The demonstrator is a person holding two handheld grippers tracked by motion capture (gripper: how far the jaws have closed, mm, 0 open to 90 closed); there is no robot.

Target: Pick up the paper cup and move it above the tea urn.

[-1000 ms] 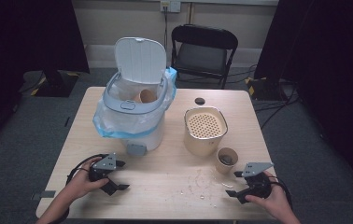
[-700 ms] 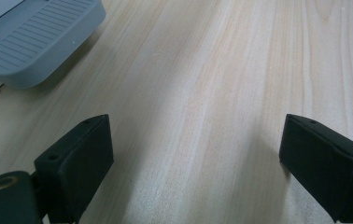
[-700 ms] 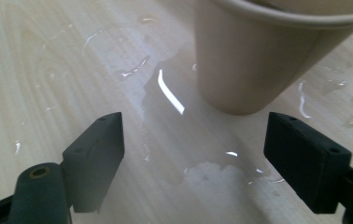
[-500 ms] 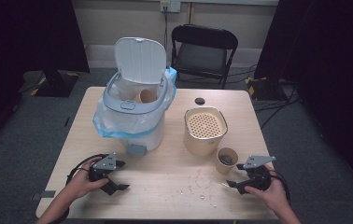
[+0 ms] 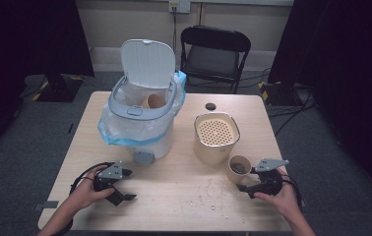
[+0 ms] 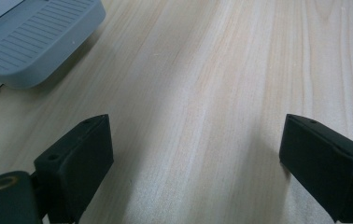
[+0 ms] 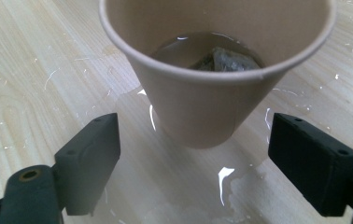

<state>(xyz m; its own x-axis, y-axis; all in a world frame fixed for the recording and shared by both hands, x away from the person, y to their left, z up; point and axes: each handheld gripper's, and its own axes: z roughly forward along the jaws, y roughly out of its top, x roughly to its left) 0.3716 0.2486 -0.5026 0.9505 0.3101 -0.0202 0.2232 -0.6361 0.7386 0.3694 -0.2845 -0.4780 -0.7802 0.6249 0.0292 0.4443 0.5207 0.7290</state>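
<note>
The paper cup [image 7: 212, 70], stood on the wet counter [image 7: 34, 84] just beyond the spread right tool [image 7: 212, 163] and holding liquid with a tea bag, is judged light, soft-walled and easily crushed or spilled, best pinched gently at mid-wall, while the left tool [image 6: 198, 163] rests spread and empty.

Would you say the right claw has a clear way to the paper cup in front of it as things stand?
Probably yes. The right claw is open and aimed at the paper cup, whose base sits just ahead of its jaws with bare wet table between. The beige canister stands behind the cup, not in the way.
</note>
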